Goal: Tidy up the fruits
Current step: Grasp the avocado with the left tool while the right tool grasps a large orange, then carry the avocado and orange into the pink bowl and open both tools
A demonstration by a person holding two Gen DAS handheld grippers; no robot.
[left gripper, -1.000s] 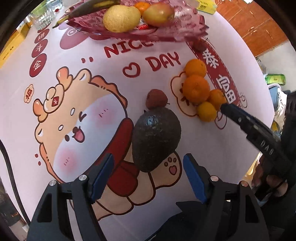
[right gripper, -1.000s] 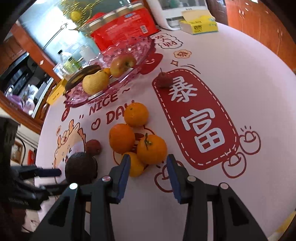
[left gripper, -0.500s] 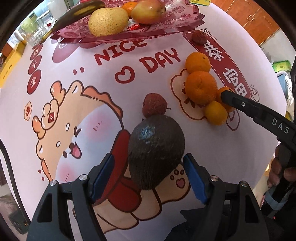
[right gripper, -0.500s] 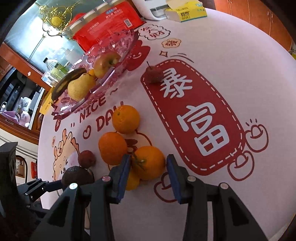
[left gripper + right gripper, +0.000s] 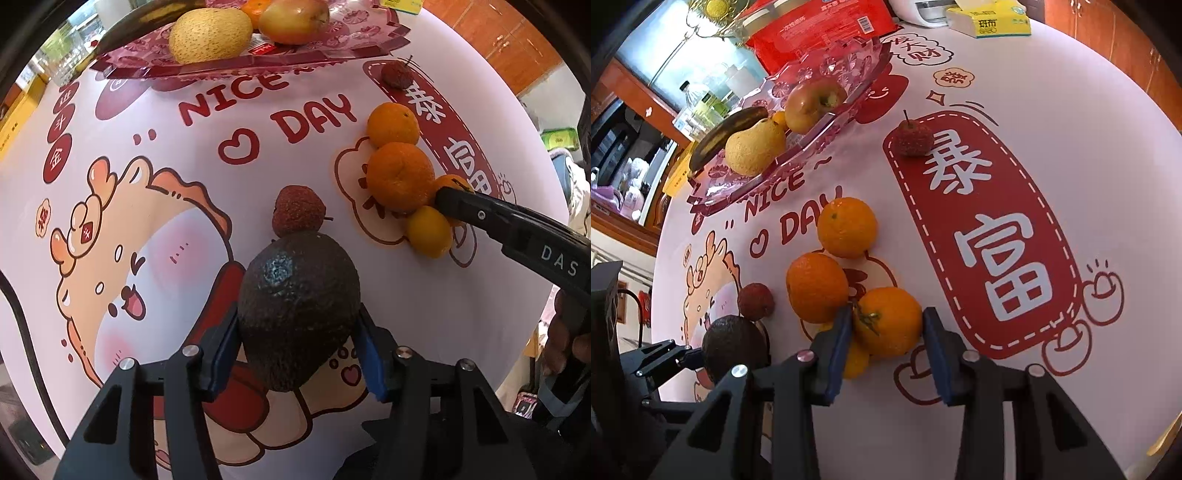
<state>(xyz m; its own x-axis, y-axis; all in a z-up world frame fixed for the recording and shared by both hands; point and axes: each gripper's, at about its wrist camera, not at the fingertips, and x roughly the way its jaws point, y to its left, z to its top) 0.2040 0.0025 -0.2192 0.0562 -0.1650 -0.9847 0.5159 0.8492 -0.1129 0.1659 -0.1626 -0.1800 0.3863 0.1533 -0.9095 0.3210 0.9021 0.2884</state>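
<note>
The left claw (image 5: 297, 354) points down at the counter (image 5: 258, 184), which is covered with a pale printed cloth showing a cartoon animal and red letters. Its jaws are closing, and the dark, rough-skinned, pear-shaped avocado (image 5: 299, 314) stands between the two blue pads (image 5: 369, 363), which seem to touch its sides. Just beyond the avocado, ahead of this claw, lies a small red bumpy lychee (image 5: 297, 211), close to the avocado or touching it. Farther ahead, at the far edge of the counter, a pink transparent patterned fruit tray (image 5: 332, 48) carries a yellow-brown pear (image 5: 210, 35), a red-yellow apple (image 5: 293, 16) and a dark banana (image 5: 727, 136). To the right of the left claw is a group of small orange mandarins. The right claw (image 5: 888, 332) reaches down at a slant into this group, its jaws narrow, with the nearest orange mandarin with a green stem (image 5: 888, 321) between the blue pads; the left pad is against it, but I cannot tell whether the right pad presses on it. A smaller yellow mandarin (image 5: 430, 230) lies beside and partly under the left finger, and two more orange mandarins (image 5: 818, 286) lie ahead and left of this claw. A second red lychee with a stem (image 5: 912, 138) lies well ahead, on the red panel with white characters.
</note>
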